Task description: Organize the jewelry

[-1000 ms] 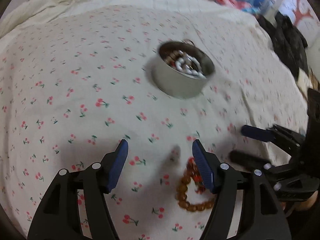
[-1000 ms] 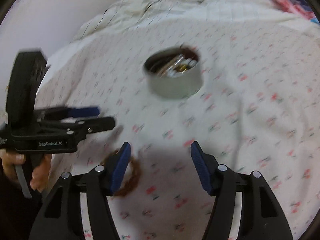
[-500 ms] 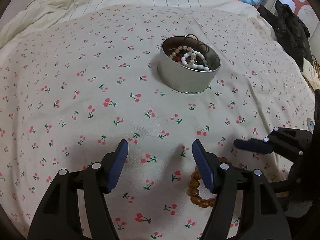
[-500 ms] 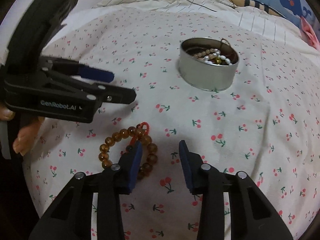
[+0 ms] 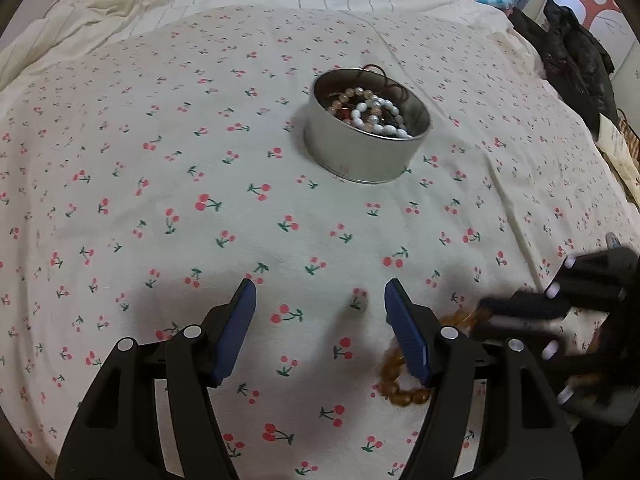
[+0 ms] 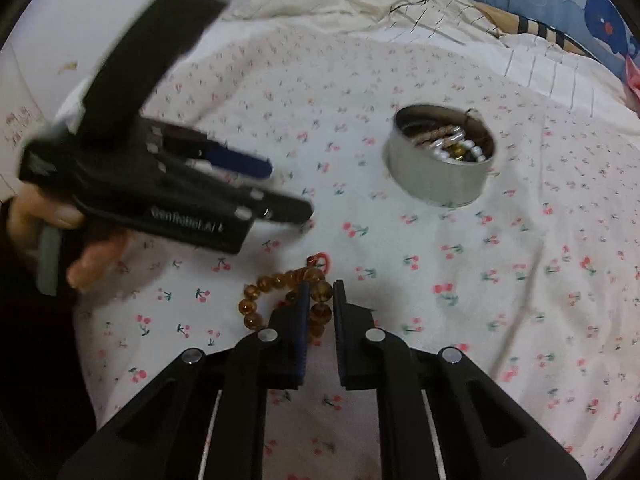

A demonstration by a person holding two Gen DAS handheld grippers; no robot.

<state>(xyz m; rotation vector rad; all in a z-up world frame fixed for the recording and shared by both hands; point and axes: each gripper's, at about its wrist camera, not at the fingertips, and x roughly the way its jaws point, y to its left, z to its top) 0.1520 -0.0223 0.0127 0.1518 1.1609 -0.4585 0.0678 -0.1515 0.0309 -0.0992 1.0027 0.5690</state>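
Amber bracelet [image 6: 280,292] partly hidden btwn closing right gripper [image 6: 320,296].

The bedsheet [image 5: 168,184] is soft matt cotton-like cloth, cream, printed with small cherries, faintly creased. The round tin [image 5: 366,160] is bare metal with a dull brushed sheen outside and a darker inside. In it lie glossy beads, some milky white like pearl or glass, some pinkish. The amber bracelet [image 6: 276,284] has smooth translucent beads that catch the light (resin or glass, I cannot tell which), with a red cord loop. The left gripper [image 5: 318,310] and right gripper [image 6: 320,294] are matt black hard plastic with shiny metal rivets; their blue pads [image 5: 236,332] look rubbery and finely ribbed. A crumpled black garment [image 5: 576,56] looks slightly shiny.
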